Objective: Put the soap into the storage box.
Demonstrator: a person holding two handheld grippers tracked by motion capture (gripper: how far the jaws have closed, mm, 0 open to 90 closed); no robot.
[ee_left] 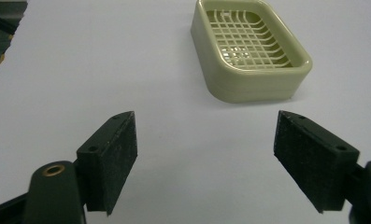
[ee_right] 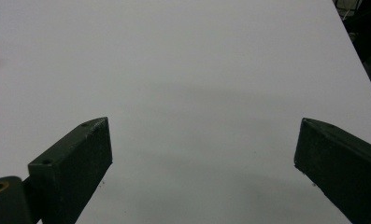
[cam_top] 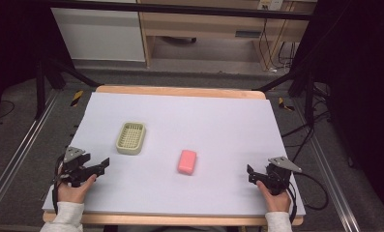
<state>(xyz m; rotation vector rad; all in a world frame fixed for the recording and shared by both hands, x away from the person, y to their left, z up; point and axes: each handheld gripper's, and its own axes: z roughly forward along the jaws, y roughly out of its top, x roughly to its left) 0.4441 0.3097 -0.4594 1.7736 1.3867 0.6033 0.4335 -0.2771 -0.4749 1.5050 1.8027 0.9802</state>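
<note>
A: We start at the near edge of the table (cam_top: 131, 220). What do we record there?

B: We record two hands coming in from the bottom of the high view, each holding a gripper over the white sheet (cam_top: 218, 125) that covers the tabletop. The left gripper (cam_top: 101, 166) sits near the sheet's left edge. The right gripper (cam_top: 250, 172) sits near the right edge. The two are well apart.

A: State of each gripper?

B: In the left gripper view, we see the left gripper (ee_left: 205, 158) with its jaws spread wide and bare sheet between them. It is released and holds nothing. In the right gripper view, we see the right gripper (ee_right: 203, 161) likewise released, jaws wide apart, with plain white sheet ahead of it.

A: Next item, moving away from us?

B: We log a pink soap bar (cam_top: 187, 161) lying flat on the sheet, between the two grippers and slightly farther out. It touches neither gripper.

A: And beyond that?

B: We log a pale green soap dish (cam_top: 131, 137) with a grid floor, farther out and left of the soap bar, apart from it. In the left gripper view, the soap dish (ee_left: 248, 51) lies ahead of the open jaws, offset to the right, upright and empty.

A: Farthest zone?

B: We note the wooden far edge of the table, then the grey floor (cam_top: 204, 77) and a light wooden cabinet (cam_top: 199, 24).
</note>
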